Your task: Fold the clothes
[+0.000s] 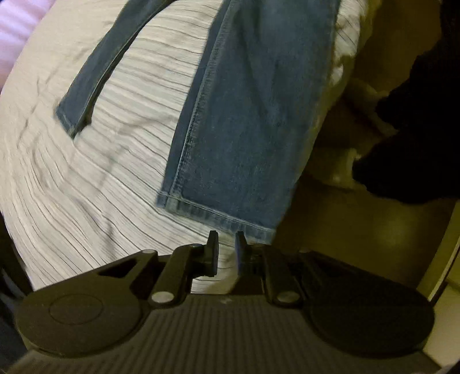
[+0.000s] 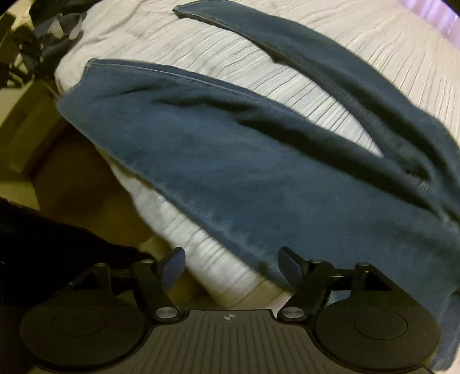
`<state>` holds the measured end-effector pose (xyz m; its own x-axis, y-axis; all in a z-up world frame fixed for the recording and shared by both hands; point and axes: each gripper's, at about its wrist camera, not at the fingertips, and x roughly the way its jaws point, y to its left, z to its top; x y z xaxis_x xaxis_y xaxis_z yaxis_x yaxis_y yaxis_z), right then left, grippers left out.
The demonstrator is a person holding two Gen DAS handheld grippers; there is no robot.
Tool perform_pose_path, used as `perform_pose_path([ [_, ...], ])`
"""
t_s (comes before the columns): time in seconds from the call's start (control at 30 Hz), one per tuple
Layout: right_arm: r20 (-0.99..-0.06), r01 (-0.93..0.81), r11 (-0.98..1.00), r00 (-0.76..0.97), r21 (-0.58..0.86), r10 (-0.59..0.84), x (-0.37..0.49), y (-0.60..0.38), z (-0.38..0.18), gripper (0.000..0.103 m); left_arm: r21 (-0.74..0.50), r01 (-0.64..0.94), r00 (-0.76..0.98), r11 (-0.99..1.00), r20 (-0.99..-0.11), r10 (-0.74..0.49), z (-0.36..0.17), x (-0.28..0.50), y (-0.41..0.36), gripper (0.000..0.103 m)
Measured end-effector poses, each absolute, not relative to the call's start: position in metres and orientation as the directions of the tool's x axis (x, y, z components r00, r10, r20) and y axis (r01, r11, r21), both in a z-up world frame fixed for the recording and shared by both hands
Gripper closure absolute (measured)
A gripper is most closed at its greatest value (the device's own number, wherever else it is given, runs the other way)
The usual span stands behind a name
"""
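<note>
A pair of blue jeans (image 1: 244, 109) lies spread on a bed with a white ribbed bedspread (image 1: 120, 149). In the left wrist view one leg's hem (image 1: 218, 213) lies just beyond my left gripper (image 1: 226, 247). Its jaws stand a narrow gap apart with only bedspread showing between them. The other leg (image 1: 95, 72) runs off to the upper left. In the right wrist view the jeans (image 2: 258, 178) drape across the bed's edge. My right gripper (image 2: 231, 266) hangs open above that edge, with nothing between its fingers. Its right finger (image 2: 290, 264) is beside the denim's lower edge.
The bed's side drops to a yellowish floor (image 1: 373, 230) on the right of the left wrist view. A dark garment or sleeve (image 1: 417, 129) hangs there. Dark clutter (image 2: 31, 43) sits beyond the bed's far corner. A pink strip (image 2: 431, 14) borders the bedspread.
</note>
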<state>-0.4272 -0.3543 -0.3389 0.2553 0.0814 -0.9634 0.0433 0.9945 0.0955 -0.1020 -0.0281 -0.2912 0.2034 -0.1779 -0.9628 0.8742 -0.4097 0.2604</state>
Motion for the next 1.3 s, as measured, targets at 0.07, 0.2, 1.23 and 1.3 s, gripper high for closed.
perform_pose_path([
  [0.07, -0.961, 0.111, 0.986, 0.262, 0.123, 0.091, -0.425, -0.361, -0.335, 0.028, 0.263, 0.906, 0.201, -0.331, -0.957, -0.210, -0.286, -0.092, -0.038, 0.091],
  [0.2, -0.949, 0.255, 0.951, 0.302, 0.176, 0.095, -0.412, -0.382, -0.330, 0.028, 0.278, 0.936, 0.219, -0.217, -0.941, -0.259, -0.289, -0.065, -0.066, 0.082],
  [1.23, -0.812, 0.481, 0.794, 0.583, 0.372, 0.027, -0.314, -0.464, -0.366, 0.028, 0.159, 0.971, 0.123, -0.176, -0.972, -0.200, -0.338, 0.022, -0.136, 0.089],
  [1.3, -0.823, 0.541, 0.751, 0.567, 0.378, 0.005, -0.337, -0.468, -0.369, 0.028, 0.162, 0.968, 0.131, -0.189, -0.977, -0.169, -0.344, 0.020, -0.136, 0.088],
])
